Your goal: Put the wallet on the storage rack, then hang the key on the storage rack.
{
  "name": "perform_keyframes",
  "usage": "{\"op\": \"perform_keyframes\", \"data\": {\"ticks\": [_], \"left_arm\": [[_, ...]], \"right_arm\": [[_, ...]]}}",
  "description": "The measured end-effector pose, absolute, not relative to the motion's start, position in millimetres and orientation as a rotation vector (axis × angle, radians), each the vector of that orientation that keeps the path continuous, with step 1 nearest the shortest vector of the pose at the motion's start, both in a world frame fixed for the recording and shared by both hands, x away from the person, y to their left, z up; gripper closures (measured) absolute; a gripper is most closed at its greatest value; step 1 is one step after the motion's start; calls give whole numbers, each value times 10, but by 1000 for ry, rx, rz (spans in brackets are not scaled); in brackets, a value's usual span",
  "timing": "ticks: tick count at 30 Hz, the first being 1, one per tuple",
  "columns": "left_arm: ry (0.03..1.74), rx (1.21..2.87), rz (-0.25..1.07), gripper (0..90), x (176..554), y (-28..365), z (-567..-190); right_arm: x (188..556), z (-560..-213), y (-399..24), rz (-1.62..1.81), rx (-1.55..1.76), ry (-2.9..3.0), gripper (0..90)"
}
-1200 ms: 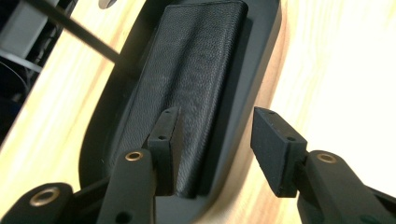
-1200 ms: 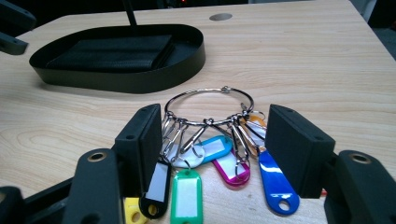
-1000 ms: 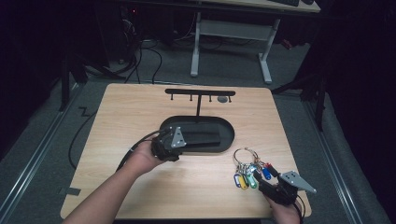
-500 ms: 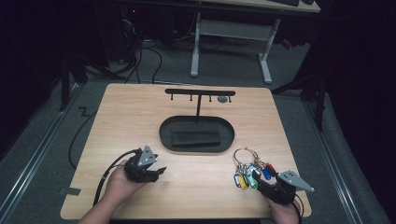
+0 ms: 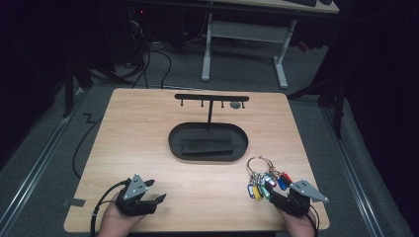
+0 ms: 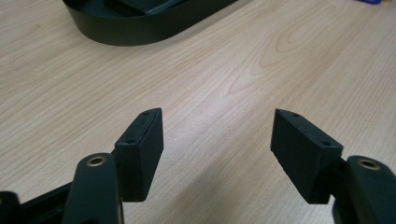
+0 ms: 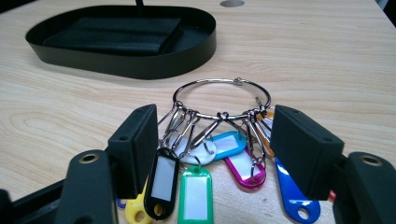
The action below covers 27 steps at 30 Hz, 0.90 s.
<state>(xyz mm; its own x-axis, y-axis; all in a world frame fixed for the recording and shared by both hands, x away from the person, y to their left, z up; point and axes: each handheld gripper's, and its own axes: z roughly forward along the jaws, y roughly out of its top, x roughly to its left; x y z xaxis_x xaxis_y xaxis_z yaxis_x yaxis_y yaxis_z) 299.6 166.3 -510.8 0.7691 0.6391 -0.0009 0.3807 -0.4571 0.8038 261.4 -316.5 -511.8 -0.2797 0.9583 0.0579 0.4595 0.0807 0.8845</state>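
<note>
**Left gripper back at table edge; key ring lies at right gripper**

Change since earlier frames: the left gripper [image 5: 154, 199] has come away from the oval black tray [image 5: 174, 143] to the near left part of the wooden table [image 5: 133, 133]; its jaws have just been opening, with nothing between them. The right gripper [image 5: 275, 194] has kept its place, its jaws also just widened a little.

Item 1, left gripper: jaws stand wide apart and empty. The left gripper view shows bare wood grain between the pads and the tray's near wall [image 6: 154, 32] further off.

Item 2, tray with T-shaped hook stand [image 5: 211, 98]: mid-table. A flat black wallet-like pad [image 5: 207, 146] lies inside. The high view shows the stand's crossbar and hooks; the right gripper view shows just the post's foot.

Item 3, key ring [image 5: 260, 164] with coloured tags [image 5: 262, 184]: near right of table, just ahead of the right gripper. The right gripper view resolves the tags: yellow, black, green, white, light blue, magenta, blue.

Item 4, right gripper: jaws wide, straddling the tags; the pads do not visibly press on them.
</note>
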Motion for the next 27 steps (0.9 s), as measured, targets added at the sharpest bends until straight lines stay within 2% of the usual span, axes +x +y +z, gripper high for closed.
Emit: {"op": "perform_keyframes", "data": {"ticks": [13,27], "left_arm": [[701,2054,276,337,3074,1704,-5137],[666,2057,293,344,3058,1640,-5111]], "right_arm": [[2900,-4956,-2758,859,1323,2162,350],[3401,-4712,-2464,531,1300,2403,386]]}}
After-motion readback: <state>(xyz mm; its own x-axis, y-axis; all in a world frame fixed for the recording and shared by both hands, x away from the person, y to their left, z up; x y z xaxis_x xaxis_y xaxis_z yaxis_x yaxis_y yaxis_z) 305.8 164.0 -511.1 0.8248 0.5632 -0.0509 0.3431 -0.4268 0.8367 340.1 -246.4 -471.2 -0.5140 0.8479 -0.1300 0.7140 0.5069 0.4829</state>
